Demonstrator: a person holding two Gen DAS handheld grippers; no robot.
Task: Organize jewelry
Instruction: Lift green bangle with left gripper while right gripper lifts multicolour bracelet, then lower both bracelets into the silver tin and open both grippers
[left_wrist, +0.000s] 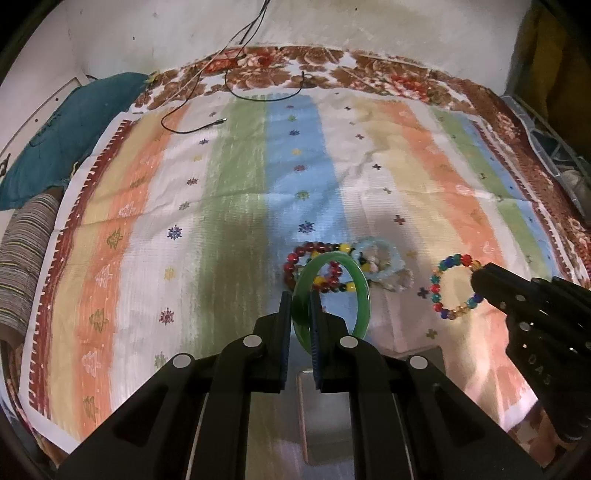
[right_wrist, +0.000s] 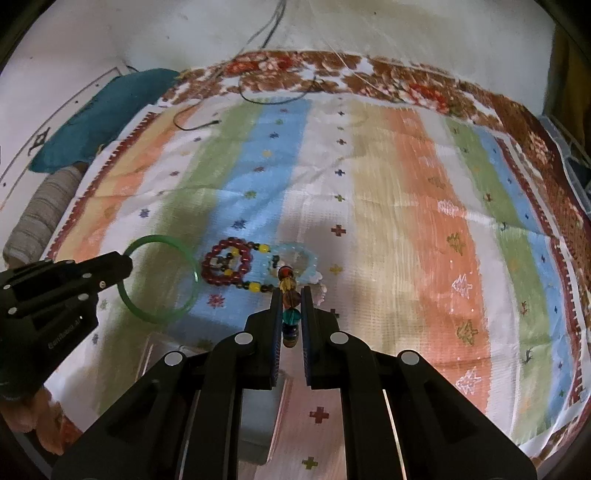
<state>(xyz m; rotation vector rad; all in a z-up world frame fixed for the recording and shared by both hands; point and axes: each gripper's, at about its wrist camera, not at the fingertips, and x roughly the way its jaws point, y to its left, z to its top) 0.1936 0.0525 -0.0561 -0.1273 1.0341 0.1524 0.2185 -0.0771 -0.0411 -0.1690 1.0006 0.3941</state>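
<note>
You had the green bangle (left_wrist: 355, 295) pinched by its rim in your left hand-held gripper (left_wrist: 300, 306), jaws closed on it so the ring stood on edge, clear of the cloth (left_wrist: 229, 206) on the bed. Your right hand-held gripper (right_wrist: 290, 302) was clamped on the multicoloured bead bracelet (right_wrist: 290, 295), which hung as a loose loop from the jaws. Taking each by one side likely kept the loops open and easy to set down. Both were lifted over the near edge of the cloth, with a clear box (right_wrist: 258, 435) under the grippers, probably where they belonged.

Just beyond lay the red bead bracelet (left_wrist: 314, 266), touching a pale blue one (left_wrist: 376, 258) and a whitish piece I could not make out; these remained unsorted. A black cable (left_wrist: 207, 122) trailed near the far edge, and a teal cushion (left_wrist: 66, 133) sat off the far left corner. Nothing blocked your way down.
</note>
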